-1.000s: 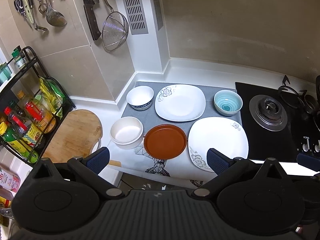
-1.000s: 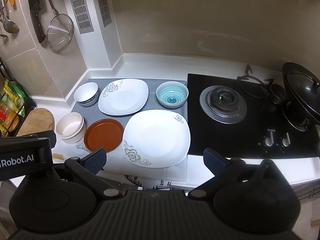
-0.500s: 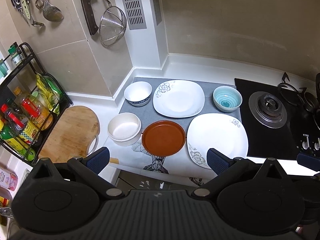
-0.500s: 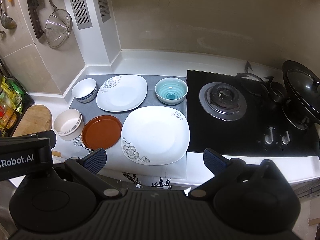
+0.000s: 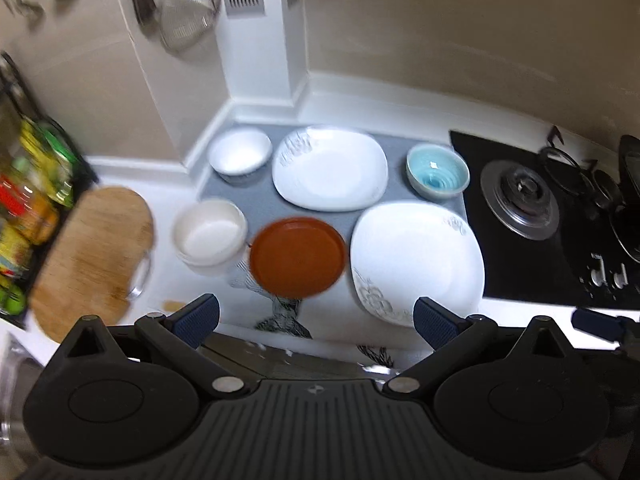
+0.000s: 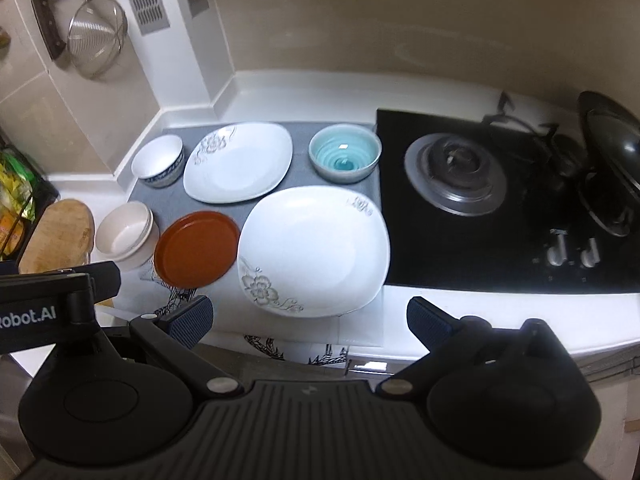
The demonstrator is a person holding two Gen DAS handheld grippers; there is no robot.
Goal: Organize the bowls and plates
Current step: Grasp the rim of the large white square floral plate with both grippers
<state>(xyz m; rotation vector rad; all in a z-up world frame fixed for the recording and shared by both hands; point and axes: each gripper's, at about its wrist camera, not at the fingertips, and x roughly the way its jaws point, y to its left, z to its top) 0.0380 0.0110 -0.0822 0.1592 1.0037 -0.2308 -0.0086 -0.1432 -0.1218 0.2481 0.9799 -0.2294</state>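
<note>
Two grippers, left gripper (image 5: 316, 314) and right gripper (image 6: 310, 318), hang spread and empty off the tabletop's (image 6: 500, 314) front edge; nothing sorted yet. Along the front: large white plate (image 6: 316, 248), brown plate (image 6: 196, 248), cream bowls (image 6: 124, 236) already nested. Toward the back edge: smaller white plate (image 6: 240, 164), blue bowl (image 6: 344, 152), white bowl (image 6: 158, 160), all singly laid, easy to reach.

Dim warm light, fisheye-bent edges, left wrist view smeared by motion blur

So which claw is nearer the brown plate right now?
Left. The left claw hangs open just in front of the brown plate; the right claw, also open, sits off to its right, before the large white plate.
</note>
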